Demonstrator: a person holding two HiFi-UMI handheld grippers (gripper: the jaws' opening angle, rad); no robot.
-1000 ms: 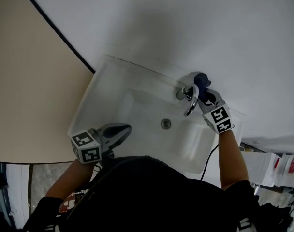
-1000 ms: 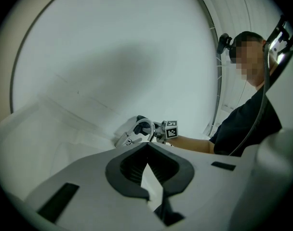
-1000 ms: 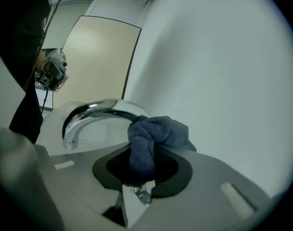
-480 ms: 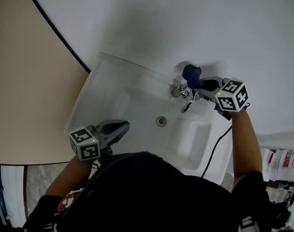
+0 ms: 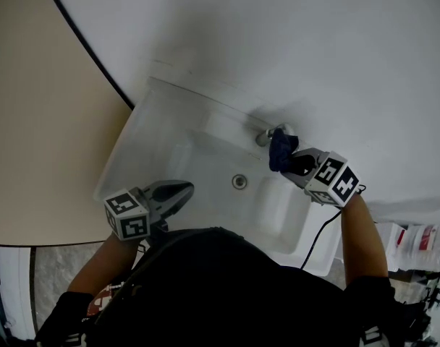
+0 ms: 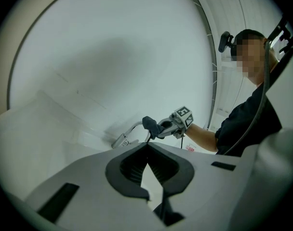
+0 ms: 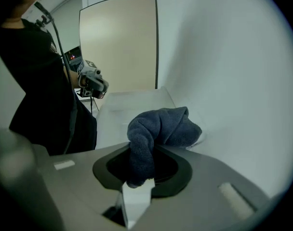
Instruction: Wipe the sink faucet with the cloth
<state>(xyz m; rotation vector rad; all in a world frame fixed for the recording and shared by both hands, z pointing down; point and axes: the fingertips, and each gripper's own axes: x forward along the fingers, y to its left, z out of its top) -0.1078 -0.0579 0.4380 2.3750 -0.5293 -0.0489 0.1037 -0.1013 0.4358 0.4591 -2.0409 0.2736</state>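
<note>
Your right gripper [image 5: 292, 161] pinches a bunched fold of the soft, light cloth [image 5: 281, 150] against the slick, rigid faucet [image 5: 264, 137] at the sink's [image 5: 151, 147] far edge, so pinch deep; your left gripper [image 5: 178, 192] is pressed together, empty.

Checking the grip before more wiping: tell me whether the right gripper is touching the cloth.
Touching. The right gripper view shows the cloth pinched between the jaws of the right gripper, bunched up beyond them.

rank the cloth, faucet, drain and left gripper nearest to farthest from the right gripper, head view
1. cloth, held by the right gripper
2. faucet, just behind the cloth
3. drain, further left
4. left gripper, far left
</note>
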